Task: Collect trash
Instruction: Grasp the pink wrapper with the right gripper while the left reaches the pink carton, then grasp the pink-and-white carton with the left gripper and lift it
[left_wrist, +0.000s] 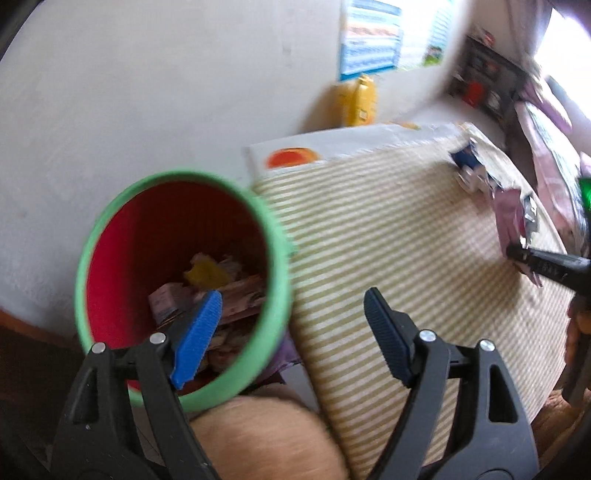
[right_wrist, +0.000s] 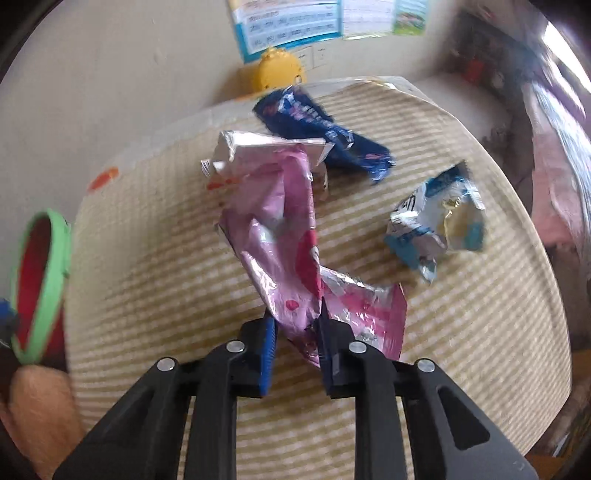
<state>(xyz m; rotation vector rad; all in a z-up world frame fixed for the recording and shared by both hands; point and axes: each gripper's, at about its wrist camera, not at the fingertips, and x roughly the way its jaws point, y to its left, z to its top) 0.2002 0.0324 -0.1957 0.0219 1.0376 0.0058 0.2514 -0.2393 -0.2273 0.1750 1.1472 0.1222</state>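
Observation:
A pink foil wrapper (right_wrist: 280, 221) lies crumpled on the striped mat (right_wrist: 159, 258), and my right gripper (right_wrist: 295, 312) is shut on its near end. Beyond it lie a white carton (right_wrist: 251, 151), a dark blue wrapper (right_wrist: 317, 122) and a light blue and silver wrapper (right_wrist: 436, 218). The bin (left_wrist: 184, 173), green-rimmed and red inside, stands off the mat's left edge with several wrappers in it. My left gripper (left_wrist: 293, 295) is open and empty, one pad over the bin's mouth and the other over the mat. In the left wrist view the right gripper (left_wrist: 517, 253) shows at the far right on the pink wrapper (left_wrist: 511, 214).
A yellow object (right_wrist: 277, 70) stands against the pale wall under a poster (right_wrist: 288, 22). Pink fabric (right_wrist: 554, 192) lies along the mat's right side. A person's limb (left_wrist: 266, 432) sits close below the bin. A white sheet with an orange spot (left_wrist: 291, 157) pokes out from under the mat.

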